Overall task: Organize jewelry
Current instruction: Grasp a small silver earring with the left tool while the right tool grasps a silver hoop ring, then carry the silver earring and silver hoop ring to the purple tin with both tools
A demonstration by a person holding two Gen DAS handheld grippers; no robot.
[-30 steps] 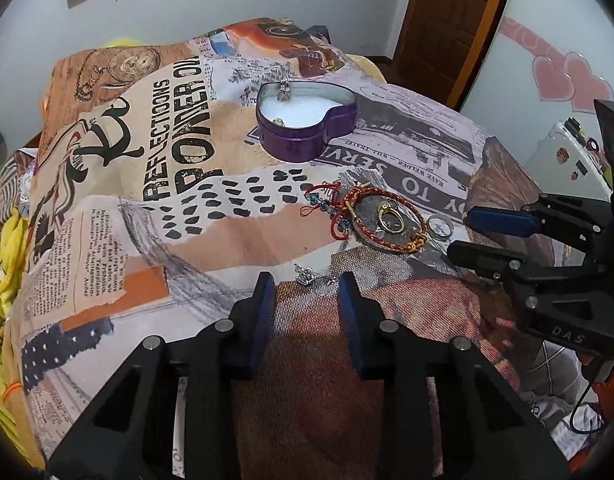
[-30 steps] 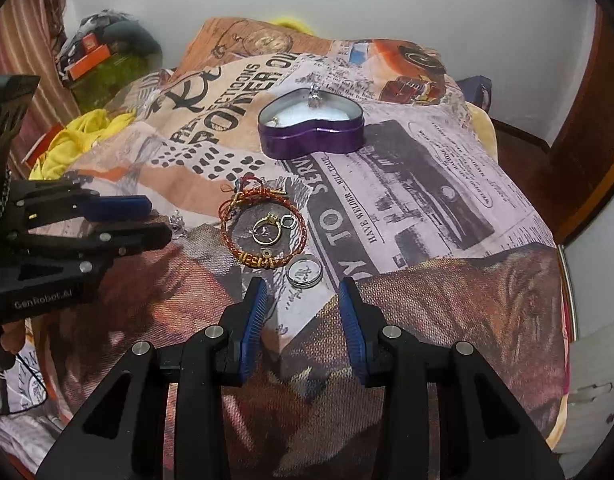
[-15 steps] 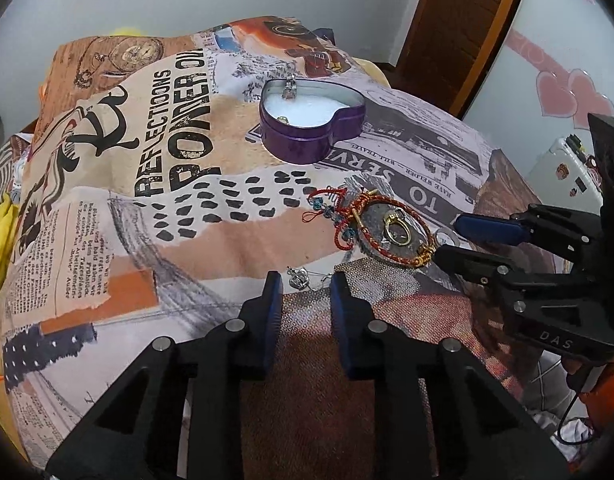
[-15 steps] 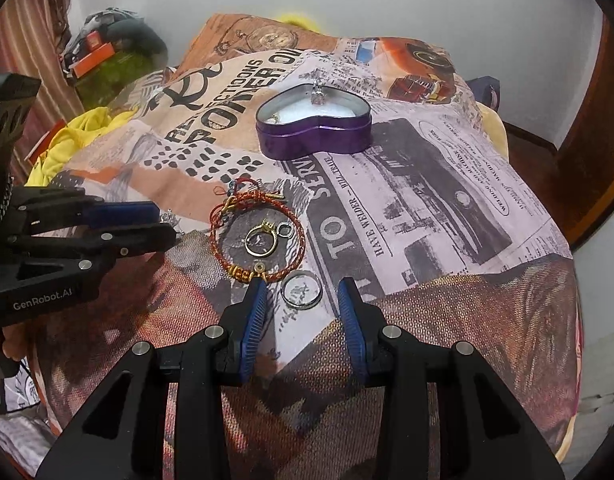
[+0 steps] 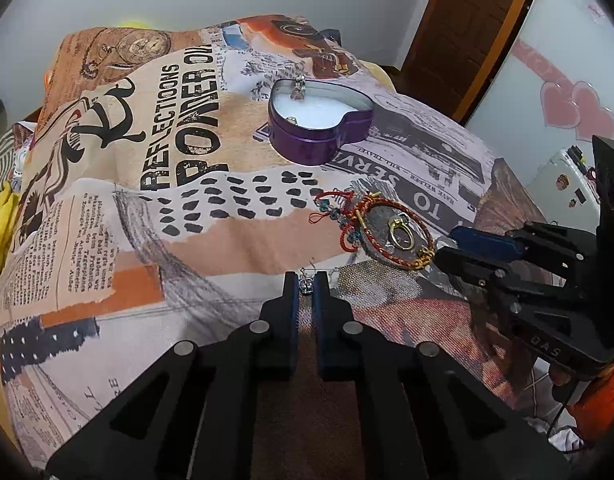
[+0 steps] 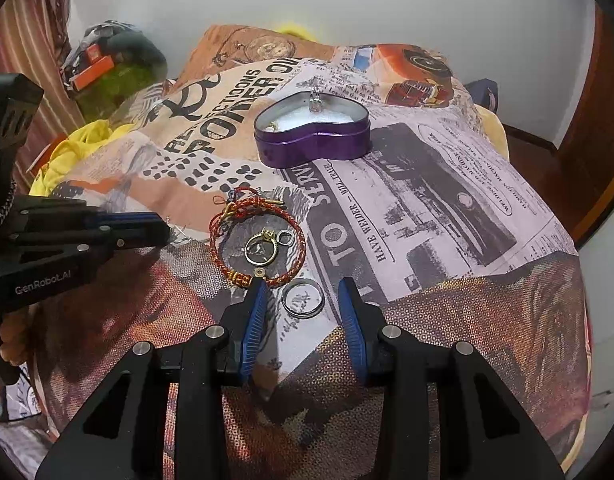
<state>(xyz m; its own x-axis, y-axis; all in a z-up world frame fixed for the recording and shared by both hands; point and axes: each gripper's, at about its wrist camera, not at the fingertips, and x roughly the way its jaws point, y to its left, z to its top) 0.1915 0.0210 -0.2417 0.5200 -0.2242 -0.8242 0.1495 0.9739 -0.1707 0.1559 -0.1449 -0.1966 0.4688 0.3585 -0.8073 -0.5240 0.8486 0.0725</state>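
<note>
A purple heart-shaped tin [image 5: 319, 128] sits on the printed bedspread, with a silver charm on its far rim; it also shows in the right wrist view [image 6: 313, 136]. A red and gold cord bracelet [image 5: 387, 232] lies nearer, with a gold ring [image 6: 261, 250] inside it. My left gripper [image 5: 305, 286] is shut on a small silver charm [image 5: 305, 287] that rests on the cloth. My right gripper [image 6: 301, 300] is open, its fingers either side of a silver ring [image 6: 303, 299] that lies on the cloth.
The bedspread [image 5: 147, 220] covers a bed that drops away at the edges. A wooden door [image 5: 467, 20] and a white fridge with heart stickers [image 5: 567, 120] stand at the right. Yellow cloth [image 6: 67, 152] and clutter lie at the bed's left.
My left gripper moved forward and closed around the silver charm. My right gripper moved forward until its open fingers straddle the silver ring.
</note>
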